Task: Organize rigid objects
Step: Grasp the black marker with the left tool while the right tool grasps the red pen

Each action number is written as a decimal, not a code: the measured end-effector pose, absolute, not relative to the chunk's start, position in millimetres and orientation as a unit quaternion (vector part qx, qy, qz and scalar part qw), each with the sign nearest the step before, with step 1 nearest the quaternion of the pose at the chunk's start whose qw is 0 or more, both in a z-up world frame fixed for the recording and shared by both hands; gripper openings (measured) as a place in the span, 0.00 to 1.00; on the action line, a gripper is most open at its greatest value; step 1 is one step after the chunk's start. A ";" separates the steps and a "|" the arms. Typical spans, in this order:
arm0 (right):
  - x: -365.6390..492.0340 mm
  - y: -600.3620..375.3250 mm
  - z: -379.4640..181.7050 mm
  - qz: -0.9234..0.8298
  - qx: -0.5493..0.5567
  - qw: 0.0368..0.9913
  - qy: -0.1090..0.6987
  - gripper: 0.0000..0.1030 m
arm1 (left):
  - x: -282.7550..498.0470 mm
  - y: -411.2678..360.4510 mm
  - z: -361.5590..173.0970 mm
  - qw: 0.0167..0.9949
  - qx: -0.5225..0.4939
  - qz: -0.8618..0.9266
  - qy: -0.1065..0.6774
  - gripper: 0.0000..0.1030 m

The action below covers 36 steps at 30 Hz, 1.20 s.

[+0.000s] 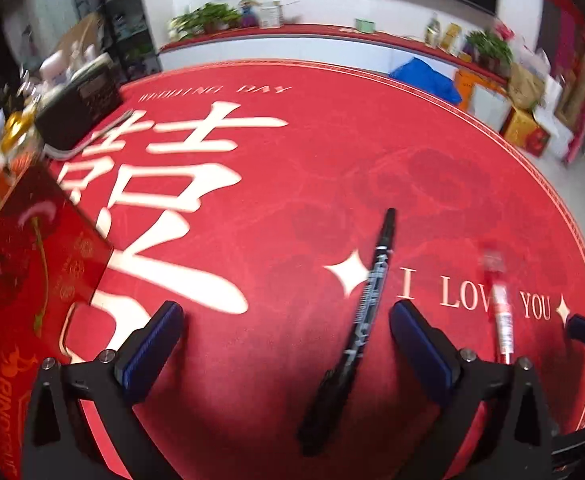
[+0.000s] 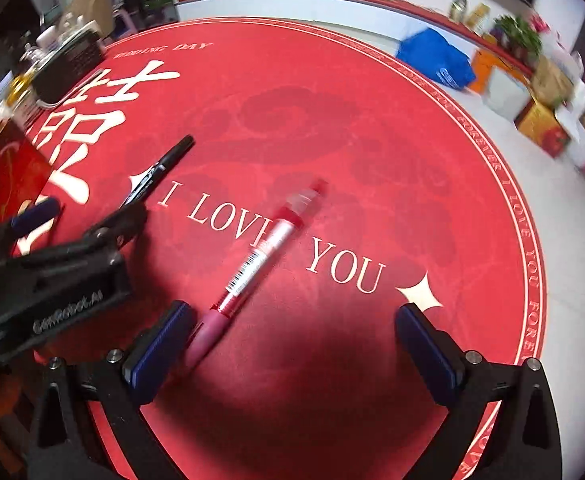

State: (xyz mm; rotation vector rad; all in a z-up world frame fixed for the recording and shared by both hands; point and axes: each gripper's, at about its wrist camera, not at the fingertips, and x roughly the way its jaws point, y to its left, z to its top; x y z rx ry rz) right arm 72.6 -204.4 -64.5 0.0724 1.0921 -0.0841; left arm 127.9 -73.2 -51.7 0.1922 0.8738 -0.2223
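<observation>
Between the spread blue pads of my left gripper (image 1: 286, 334), which grips nothing, a black marker (image 1: 366, 304) lies on the red round mat (image 1: 332, 168), running up and slightly rightward nearer the right pad, its far tip reaching past the white star. My right gripper (image 2: 294, 340) is likewise wide apart and empty; the red pen (image 2: 258, 258) lies on the mat with its darker grip end just beside my left pad and its cap end slanting away up-right across the words "I LOVE YOU". Only the right wrist view shows the pen's barcode label clearly; in the left view the pen (image 1: 501, 312) is a blurred sliver outside my right pad. The right view also catches the left gripper's black body (image 2: 52, 276) from the side, hiding the near half of the marker (image 2: 160, 170), and the left view shows just a blue pad tip of the right gripper (image 1: 584, 330) at its edge. Further left, a red gift box (image 1: 40, 264) with gold print fills the left view's edge, barely seen in the other. Beyond it sit a black box (image 1: 80, 110) and bottles, then a red-topped ledge (image 1: 332, 34) with plants.
</observation>
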 end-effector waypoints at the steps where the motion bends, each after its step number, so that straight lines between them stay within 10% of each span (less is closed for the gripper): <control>1: 70.2 -209.4 -65.6 -0.045 0.040 0.852 0.521 0.93 | 126.1 -80.0 -51.2 0.896 0.107 -0.115 0.416 1.00; 9: 67.3 -223.5 -56.9 -0.063 0.056 0.853 0.514 0.56 | 124.2 -105.1 -51.8 0.892 0.126 -0.158 0.405 0.99; 32: 92.4 -213.5 -55.3 0.121 -0.086 0.841 0.521 0.56 | 130.6 -98.9 -53.9 0.884 0.104 -0.190 0.415 1.00; 36: 93.1 -205.4 -55.0 0.129 -0.093 0.836 0.526 0.39 | 131.4 -100.2 -52.8 0.882 0.106 -0.194 0.417 0.97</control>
